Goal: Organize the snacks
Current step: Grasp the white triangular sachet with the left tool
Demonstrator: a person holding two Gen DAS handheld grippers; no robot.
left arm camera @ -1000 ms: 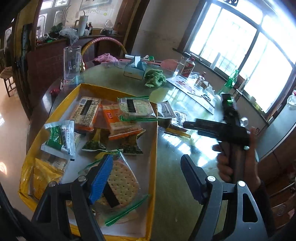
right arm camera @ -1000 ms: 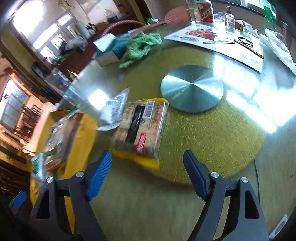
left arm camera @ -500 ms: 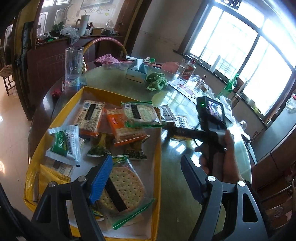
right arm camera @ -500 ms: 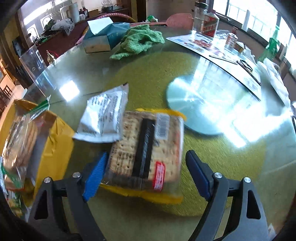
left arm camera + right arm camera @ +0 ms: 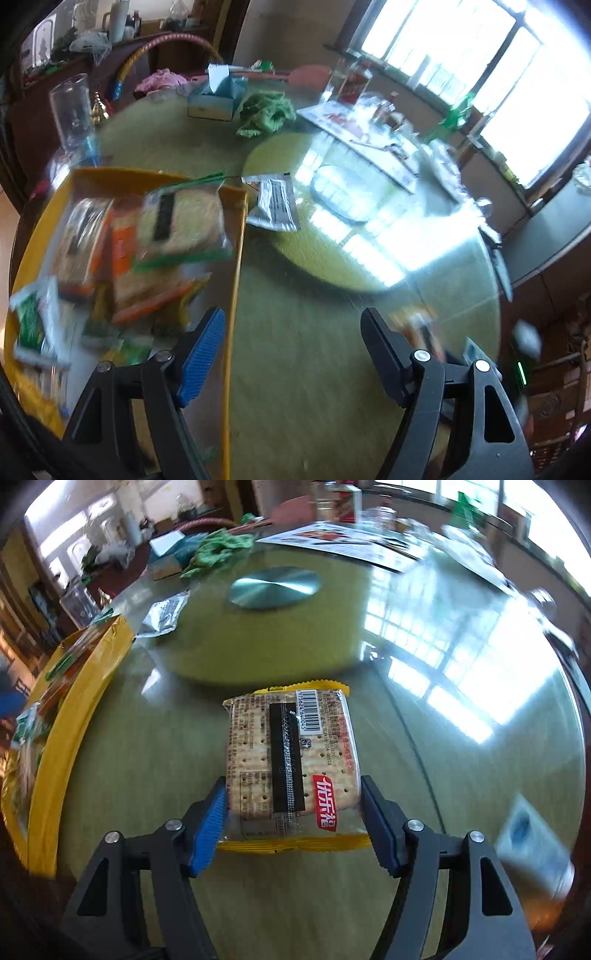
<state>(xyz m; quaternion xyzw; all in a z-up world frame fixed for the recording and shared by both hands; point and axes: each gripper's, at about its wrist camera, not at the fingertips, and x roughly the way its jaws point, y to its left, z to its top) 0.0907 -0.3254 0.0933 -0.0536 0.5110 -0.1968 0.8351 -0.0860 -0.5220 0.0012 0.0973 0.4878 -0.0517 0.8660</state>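
Note:
A cracker pack [image 5: 291, 746] with a yellow edge, a barcode and a red label sits between the fingers of my right gripper [image 5: 291, 794]. The jaws are closing and both pads touch its long sides, just above the glass table. A yellow tray [image 5: 240, 229] on the left holds several snack packs, among them a round cracker bag [image 5: 181, 218]. In the right wrist view the yellow tray [image 5: 85, 698] lies to the left. My left gripper [image 5: 291, 317] stands open and empty over the table, just right of the tray's rim. A silver packet [image 5: 275, 203] lies beyond the tray's corner.
A metal disc [image 5: 273, 583] sits at the centre of the green round mat. A green cloth [image 5: 267, 112], a tissue box [image 5: 214, 99], a tall glass [image 5: 72, 107], bottles and a printed sheet [image 5: 354, 133] stand along the far side.
The right jaws have narrowed onto the cracker pack, which now sits away from the silver packet. The left view has swung right, from over the tray to the table beside it.

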